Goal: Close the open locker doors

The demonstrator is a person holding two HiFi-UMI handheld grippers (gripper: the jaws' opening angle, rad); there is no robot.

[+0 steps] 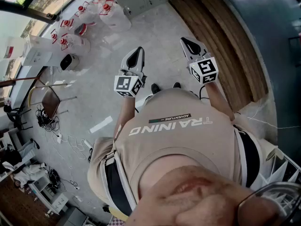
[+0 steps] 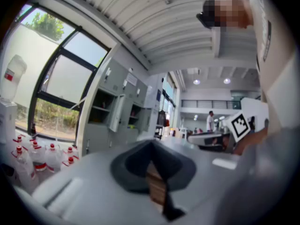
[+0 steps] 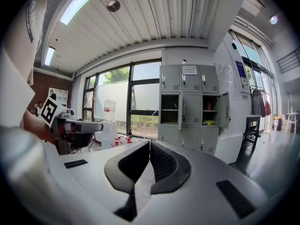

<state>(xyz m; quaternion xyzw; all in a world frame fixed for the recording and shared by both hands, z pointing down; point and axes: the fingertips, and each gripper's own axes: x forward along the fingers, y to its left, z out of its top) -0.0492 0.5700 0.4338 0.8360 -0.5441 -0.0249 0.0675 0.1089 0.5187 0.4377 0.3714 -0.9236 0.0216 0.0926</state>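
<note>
The room has a grey speckled floor point(image 1: 155, 32), tall windows point(image 3: 119, 97) and a raised wooden platform point(image 1: 221, 46) along one side. Red-capped water bottles point(image 1: 82, 13) stand on the floor near the glass. The locker bank point(image 3: 190, 86) stands against the far wall beside the windows, well apart from the person point(image 1: 174, 140), who stands on open floor facing it. In the right gripper view, two compartments in the middle row are open. The left compartment point(image 3: 169, 109) shows a shelf. The right compartment point(image 3: 209, 109) holds small items, and its door point(image 3: 225, 109) is swung outward. The position of the left compartment's door cannot be confirmed from that view. The left hand-held gripper point(image 1: 138, 51) is clenched, tips together, with nothing between the jaws. The right hand-held gripper point(image 1: 186, 41) is likewise clenched and empty. Both point forward at chest level, side by side and not touching. Task status, as judged: no door closed yet and no contact made. Remaining steps are to approach the bank, then push each open door flush.
</note>
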